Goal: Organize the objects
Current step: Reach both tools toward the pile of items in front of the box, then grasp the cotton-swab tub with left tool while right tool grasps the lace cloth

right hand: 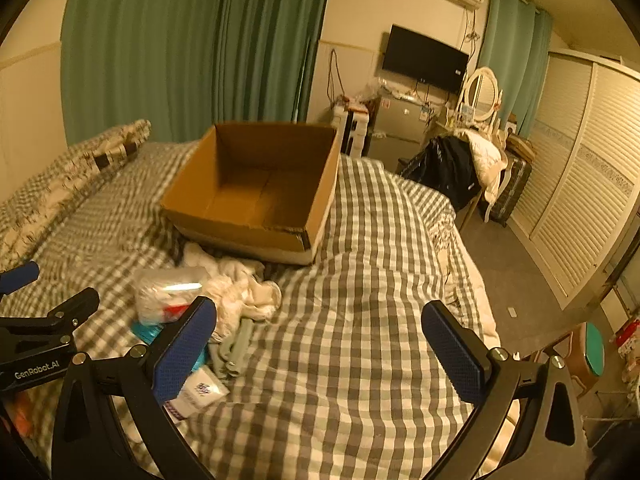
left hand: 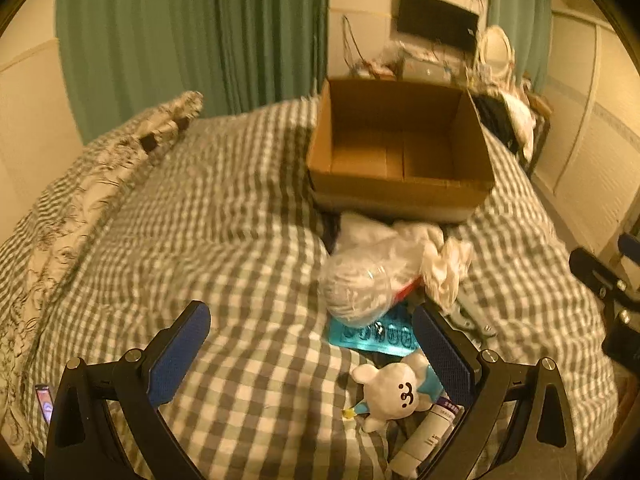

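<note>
Left gripper (left hand: 308, 354): jaws wide apart, holding nothing, hovering over the checked quilt (left hand: 224, 240).
Right gripper (right hand: 320, 350): likewise spread, nothing between the pads, over bare quilt just right of the pile.

Nearest items, at the left gripper's right finger:
- Tube (left hand: 424, 436), white, lying flat, partly under that finger.
- Plush (left hand: 394, 390), white with a blue scarf, face up, touching the tube.
- Packet (right hand: 200, 394), white with purple print, seen beside the right gripper's left finger.

Middle of the pile:
- Blue pack (left hand: 374, 336), flat, partly beneath the bag.
- Grey item (right hand: 236, 350), limp; cannot tell what it is.
- Bag (left hand: 360, 284), clear plastic, stuffed, something red inside.
- Cloth (left hand: 444, 264), white, crumpled, against the bag.

Farther along:
- Box (left hand: 400, 196), cardboard, open, nothing visible inside, sitting on the quilt just beyond the pile.
- Pillow (left hand: 120, 152), patterned, left edge of the bed.

Background:
- Curtain (right hand: 180, 48), green.
- Screen (right hand: 424, 58), dark, on the wall.
- Mirror (right hand: 482, 92), oval.
- Wardrobe (right hand: 580, 200), louvred doors, at right.
</note>
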### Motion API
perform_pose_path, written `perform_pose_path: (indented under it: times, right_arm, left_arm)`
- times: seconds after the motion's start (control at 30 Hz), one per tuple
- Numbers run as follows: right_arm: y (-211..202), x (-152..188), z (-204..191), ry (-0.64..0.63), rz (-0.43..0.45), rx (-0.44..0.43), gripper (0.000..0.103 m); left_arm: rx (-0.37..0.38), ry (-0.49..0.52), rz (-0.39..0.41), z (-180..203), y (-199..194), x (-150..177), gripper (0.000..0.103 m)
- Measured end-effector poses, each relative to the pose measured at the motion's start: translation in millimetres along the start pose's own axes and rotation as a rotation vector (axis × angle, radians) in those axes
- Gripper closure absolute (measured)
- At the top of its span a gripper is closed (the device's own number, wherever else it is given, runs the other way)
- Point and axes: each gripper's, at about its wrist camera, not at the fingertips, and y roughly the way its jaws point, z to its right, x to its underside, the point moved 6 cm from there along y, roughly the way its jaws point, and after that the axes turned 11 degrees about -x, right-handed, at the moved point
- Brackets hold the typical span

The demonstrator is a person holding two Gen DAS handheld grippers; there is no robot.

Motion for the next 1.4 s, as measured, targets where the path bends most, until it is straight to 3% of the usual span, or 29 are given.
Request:
perform_pose_path:
  times: [0.3, 0.5, 0.6, 0.67, 0.73, 0.77, 0.93, 1.2, 1.4]
  right_arm:
    - [39.0, 6.5, 18.2, 0.024, -0.068, -0.064, 0.000]
    - [60.8, 5.1, 17.5, 0.010, -0.100, -0.105, 0.000]
    - [71.5, 5.0, 14.5, 0.002, -0.115, -0.112, 0.000]
    - [76.9, 5.6, 12.1, -0.001, -0.126, -0.121, 0.000]
    - [81.7, 6.9, 9.4, -0.003, -0.137, -0.127, 0.000]
    - [83.5, 7.3, 8.5, -0.002, -0.143, -0.128, 0.000]
    - [89.0, 9.5, 2.7, -0.007, -0.165, -0.123, 0.000]
    - [102.4, 4.8, -27.5, -0.049, -0.200, -0.146, 0.000]
    - [136.0, 17.9, -54.9, -0.103, -0.297, -0.128, 0.006]
  left_arm:
    - [0.071, 0.161, -0.072, 35.8, 57.7, -5.4, 0.000]
    - [0.095, 0.286, -0.052, 52.6, 73.6, -9.8, 0.000]
    - [0.142, 0.315, -0.086, 59.3, 87.9, -11.7, 0.000]
    - [0.176, 0.308, -0.117, 59.6, 94.4, -11.4, 0.002]
    - [0.212, 0.306, -0.132, 61.5, 96.5, -8.3, 0.018]
    - [0.219, 0.307, -0.134, 61.4, 95.6, -7.5, 0.021]
    - [0.208, 0.260, -0.090, 47.5, 76.3, -10.3, 0.027]
    - [0.125, 0.115, -0.021, -5.4, 53.3, -22.2, 0.031]
    - [0.104, 0.037, 0.020, -35.6, 41.0, -35.9, 0.033]
